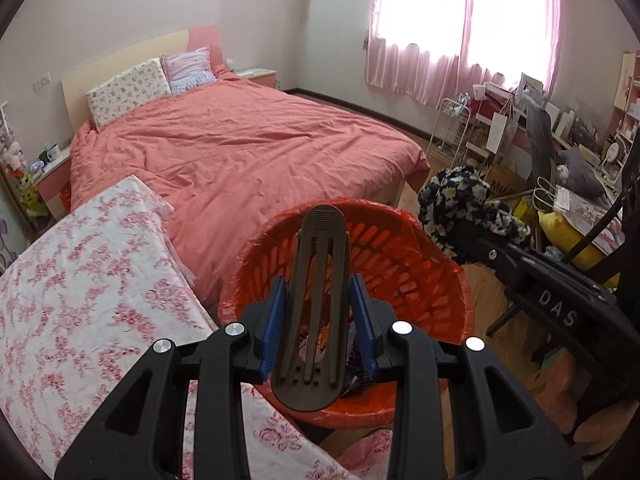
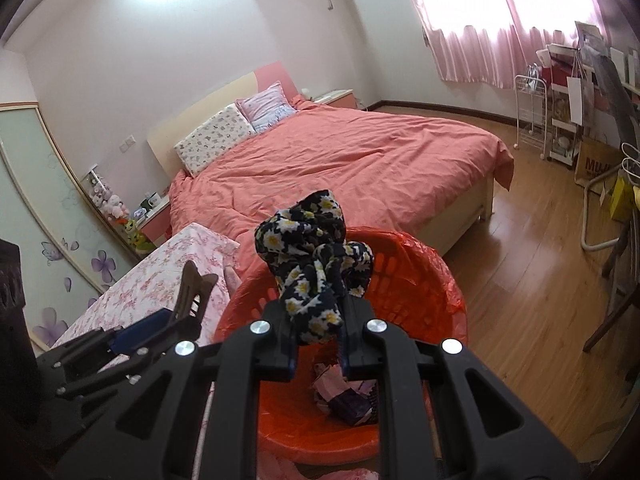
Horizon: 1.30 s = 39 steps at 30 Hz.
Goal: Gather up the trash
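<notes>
Already some crumpled paper scraps [image 2: 340,396] lie at the bottom of the orange bin [image 1: 420,264]. Above its near rim, the left gripper [image 1: 318,320] pinches a brown hair clip [image 1: 316,304]; beside it, over the bin's opening, the right gripper [image 2: 320,320] clamps a daisy-print cloth [image 2: 316,248]. Both items seem ready to drop; neither is released yet.
</notes>
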Available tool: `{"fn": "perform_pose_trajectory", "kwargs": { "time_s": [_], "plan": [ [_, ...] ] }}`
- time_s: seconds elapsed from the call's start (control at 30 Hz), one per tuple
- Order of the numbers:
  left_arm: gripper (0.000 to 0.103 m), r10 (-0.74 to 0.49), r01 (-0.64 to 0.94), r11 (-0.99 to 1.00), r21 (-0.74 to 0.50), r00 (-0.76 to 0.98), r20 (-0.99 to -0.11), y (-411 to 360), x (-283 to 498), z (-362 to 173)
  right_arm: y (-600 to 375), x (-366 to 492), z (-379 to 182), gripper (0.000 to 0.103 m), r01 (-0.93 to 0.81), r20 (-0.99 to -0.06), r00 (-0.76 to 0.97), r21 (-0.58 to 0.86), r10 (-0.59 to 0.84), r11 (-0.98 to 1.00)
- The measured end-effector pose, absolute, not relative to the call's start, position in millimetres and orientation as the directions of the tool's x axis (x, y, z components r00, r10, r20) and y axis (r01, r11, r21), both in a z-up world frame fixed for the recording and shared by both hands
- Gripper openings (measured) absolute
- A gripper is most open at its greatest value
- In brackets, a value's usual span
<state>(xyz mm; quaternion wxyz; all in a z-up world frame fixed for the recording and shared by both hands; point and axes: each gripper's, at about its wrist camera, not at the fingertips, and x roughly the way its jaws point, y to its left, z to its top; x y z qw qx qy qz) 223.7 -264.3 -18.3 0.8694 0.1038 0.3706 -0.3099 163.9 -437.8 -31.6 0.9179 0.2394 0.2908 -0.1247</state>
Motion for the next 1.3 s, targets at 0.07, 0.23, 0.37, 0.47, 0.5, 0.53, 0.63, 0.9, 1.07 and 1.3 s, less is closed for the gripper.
{"fn": "perform_pose_trajectory", "kwargs": {
  "time_s": [0.07,0.23,0.37,0.47,0.5,0.53,0.63,0.9,1.07,1.3],
  "plan": [
    [0.034,-0.447,0.613,0.789,-0.042,0.526,-0.724,-269,227,-24,-441,169,-36,0.022,0.356,-0.593,0.802,0.379,-0.071,0.854],
    [0.051,-0.409,0.588,0.808,-0.028,0.527,-0.745,-269,231,-32,-443,178,-45,0.040,0.358,-0.603,0.795,0.376,-0.068,0.855],
    [0.056,-0.373,0.551,0.834,-0.017,0.541,-0.753,-261,235,-34,-446,178,-50,0.052,0.371,-0.611,0.788,0.376,-0.074,0.849],
    [0.057,-0.343,0.521,0.853,0.004,0.567,-0.749,-248,232,-32,-445,172,-47,0.060,0.378,-0.607,0.789,0.357,-0.095,0.854],
    [0.058,-0.332,0.509,0.861,0.013,0.581,-0.743,-240,228,-28,-443,169,-44,0.062,0.380,-0.604,0.790,0.343,-0.109,0.859],
    [0.060,-0.328,0.500,0.866,0.014,0.589,-0.739,-233,226,-26,-438,165,-41,0.066,0.380,-0.597,0.793,0.329,-0.122,0.864],
    [0.066,-0.314,0.463,0.886,0.023,0.635,-0.706,-207,213,-12,-424,150,-28,0.078,0.372,-0.567,0.810,0.297,-0.151,0.879],
    [0.093,-0.247,0.338,0.939,0.067,0.796,-0.553,-126,146,28,-356,90,17,0.099,0.374,-0.447,0.851,0.152,-0.274,0.915],
    [0.101,-0.155,0.219,0.972,0.080,0.863,-0.480,-86,107,37,-310,56,29,0.099,0.445,-0.415,0.824,0.054,-0.385,0.894],
    [0.101,-0.052,0.091,0.993,0.078,0.913,-0.404,-49,62,37,-261,12,33,0.099,0.434,-0.393,0.831,0.019,-0.393,0.901]
  ]
}}
